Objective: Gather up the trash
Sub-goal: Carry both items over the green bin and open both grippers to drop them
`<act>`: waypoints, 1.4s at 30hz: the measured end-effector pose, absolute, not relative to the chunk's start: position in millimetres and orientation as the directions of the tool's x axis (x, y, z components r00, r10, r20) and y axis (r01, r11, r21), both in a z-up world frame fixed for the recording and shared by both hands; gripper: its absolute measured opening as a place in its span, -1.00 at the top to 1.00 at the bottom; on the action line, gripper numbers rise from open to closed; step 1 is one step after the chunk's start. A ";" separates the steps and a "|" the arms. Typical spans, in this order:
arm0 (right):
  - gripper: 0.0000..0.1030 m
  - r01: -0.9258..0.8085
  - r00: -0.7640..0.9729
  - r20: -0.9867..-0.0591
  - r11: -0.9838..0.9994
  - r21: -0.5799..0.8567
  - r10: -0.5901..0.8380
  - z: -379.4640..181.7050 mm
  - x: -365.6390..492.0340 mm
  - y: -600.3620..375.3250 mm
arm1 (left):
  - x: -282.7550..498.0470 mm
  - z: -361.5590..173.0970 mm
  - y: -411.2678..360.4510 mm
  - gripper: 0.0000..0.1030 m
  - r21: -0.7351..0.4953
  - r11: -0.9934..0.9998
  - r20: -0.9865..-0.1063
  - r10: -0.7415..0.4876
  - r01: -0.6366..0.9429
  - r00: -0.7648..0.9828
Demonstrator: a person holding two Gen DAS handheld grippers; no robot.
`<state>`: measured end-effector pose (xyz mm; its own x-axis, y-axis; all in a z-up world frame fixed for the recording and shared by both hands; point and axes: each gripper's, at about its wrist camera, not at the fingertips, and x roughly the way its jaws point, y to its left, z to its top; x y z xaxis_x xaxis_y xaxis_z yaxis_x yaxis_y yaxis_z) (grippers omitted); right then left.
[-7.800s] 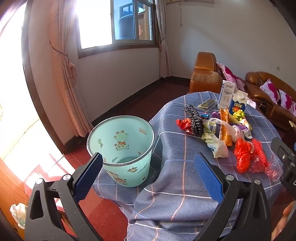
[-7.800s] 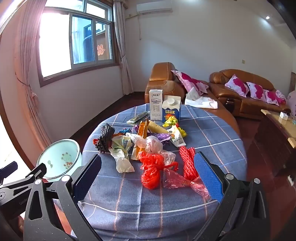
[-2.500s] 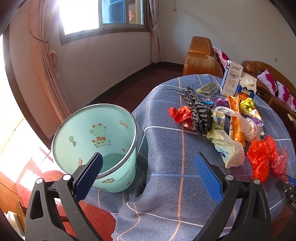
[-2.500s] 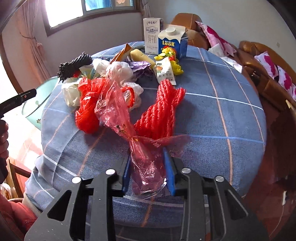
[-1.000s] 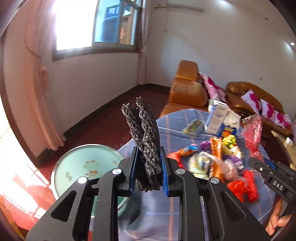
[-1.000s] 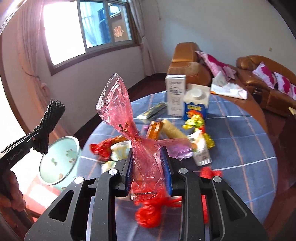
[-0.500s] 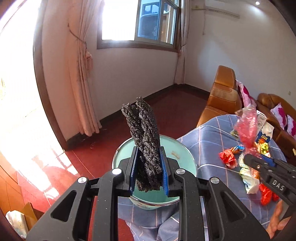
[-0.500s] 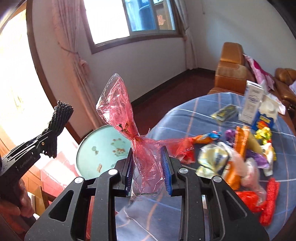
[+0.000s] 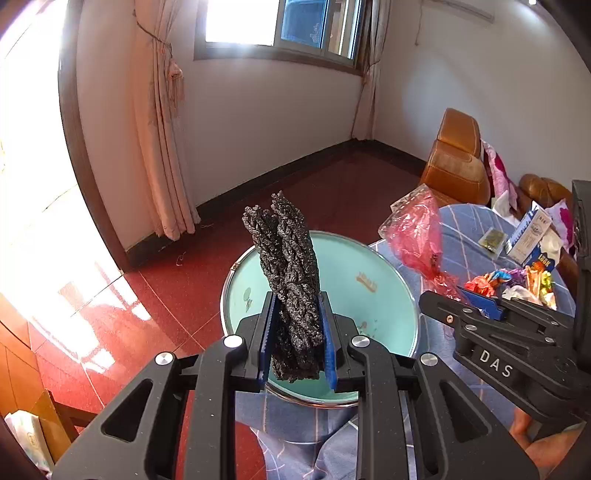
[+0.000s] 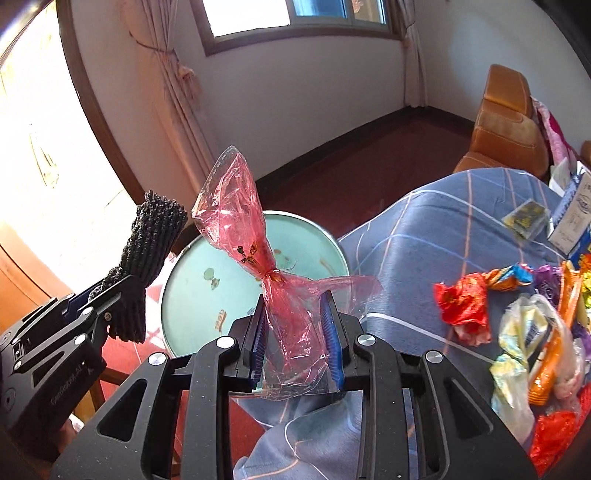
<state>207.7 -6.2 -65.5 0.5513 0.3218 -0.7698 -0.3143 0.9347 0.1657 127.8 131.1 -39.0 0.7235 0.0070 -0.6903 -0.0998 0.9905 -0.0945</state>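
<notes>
Over the bin (image 9: 384, 280), the left gripper (image 9: 295, 339) is clamped on a black knitted bundle (image 9: 288, 266), and the right gripper (image 10: 295, 343) pinches a red plastic bag (image 10: 236, 218) beside it. Carrying looks done; next, both need to let go above the opening. More wrappers (image 10: 461, 306) wait on the tabletop (image 10: 424, 229). The bin's bottom is hidden.

Sunlit window (image 9: 280, 26), red floor (image 9: 332, 177), tan sofa (image 9: 456, 166)
</notes>
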 end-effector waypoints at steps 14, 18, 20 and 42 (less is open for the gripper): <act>-0.06 -0.345 0.408 -0.823 0.902 0.261 0.394 -100.1 239.1 8.4 | 156.5 -77.5 134.6 0.34 -0.085 0.991 -0.765 0.004 -0.107 0.644; -0.06 -0.331 0.421 -0.820 0.907 0.259 0.388 -95.5 239.8 2.8 | 158.4 -76.8 141.7 -0.10 -0.077 0.987 -0.761 0.033 -0.140 0.648; -0.06 -0.321 0.453 -0.811 0.916 0.240 0.371 -88.1 237.9 -2.2 | 156.6 -73.3 144.3 -0.15 -0.072 0.985 -0.754 0.048 -0.156 0.655; -0.88 -0.052 0.794 -0.601 0.996 0.078 0.089 -7.5 156.9 -117.4 | 112.1 -17.3 99.1 -0.73 0.005 0.989 -0.655 0.115 -0.148 0.747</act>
<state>156.9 -117.4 -7.5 0.7943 0.0886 -0.6010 -0.0518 0.9956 0.0783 112.1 99.1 -17.3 0.7470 0.1151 -0.6548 -0.1481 0.9890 0.0048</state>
